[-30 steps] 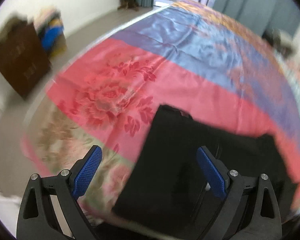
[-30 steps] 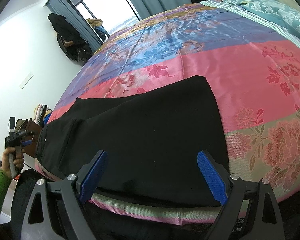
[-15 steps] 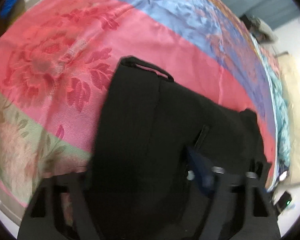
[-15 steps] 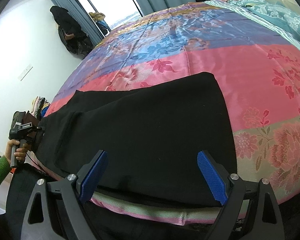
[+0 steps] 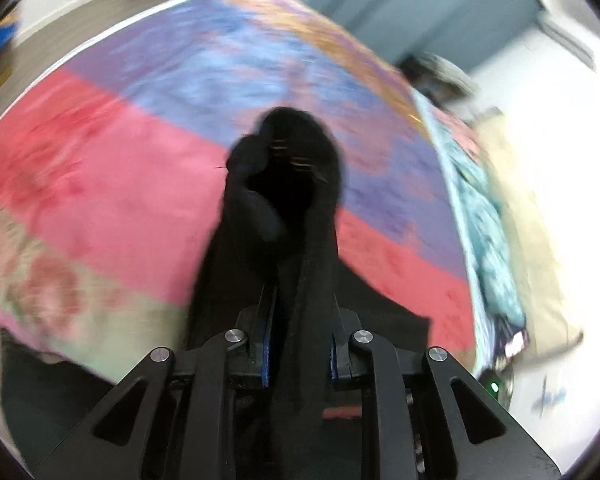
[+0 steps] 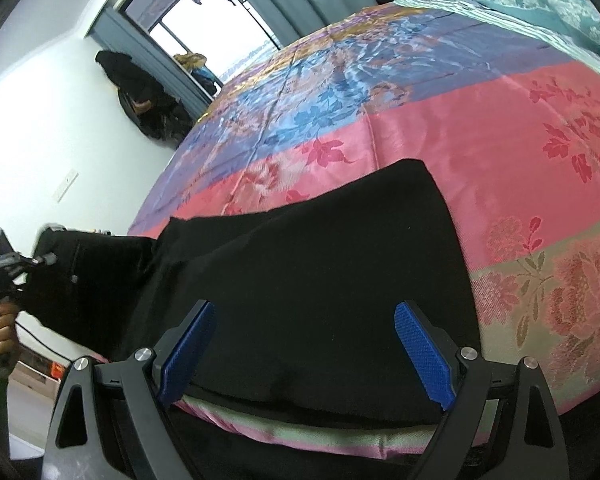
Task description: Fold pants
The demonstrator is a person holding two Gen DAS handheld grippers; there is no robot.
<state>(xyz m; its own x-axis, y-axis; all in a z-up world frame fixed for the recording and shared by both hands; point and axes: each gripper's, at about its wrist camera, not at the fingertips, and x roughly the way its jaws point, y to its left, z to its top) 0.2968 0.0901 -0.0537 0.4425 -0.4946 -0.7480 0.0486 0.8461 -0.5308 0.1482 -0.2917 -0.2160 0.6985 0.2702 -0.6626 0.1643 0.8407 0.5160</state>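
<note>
Black pants (image 6: 320,272) lie across the near edge of a bed with a pink, blue and purple flowered cover (image 6: 480,152). My left gripper (image 5: 298,344) is shut on the waist end of the pants (image 5: 288,200) and holds it bunched and lifted above the bed. It also shows at the far left of the right wrist view (image 6: 16,268), held in a hand. My right gripper (image 6: 304,344) is open and empty, low over the leg end of the pants at the bed's front edge.
A teal quilt and pillows (image 6: 532,4) lie at the head of the bed. Dark clothes (image 6: 140,92) hang by the window on the far wall. The floor (image 5: 80,20) runs along the bed's left side.
My left gripper has come down onto the waist end, shut on it and lifted it off the bed. My right gripper has stayed open over the leg end.
</note>
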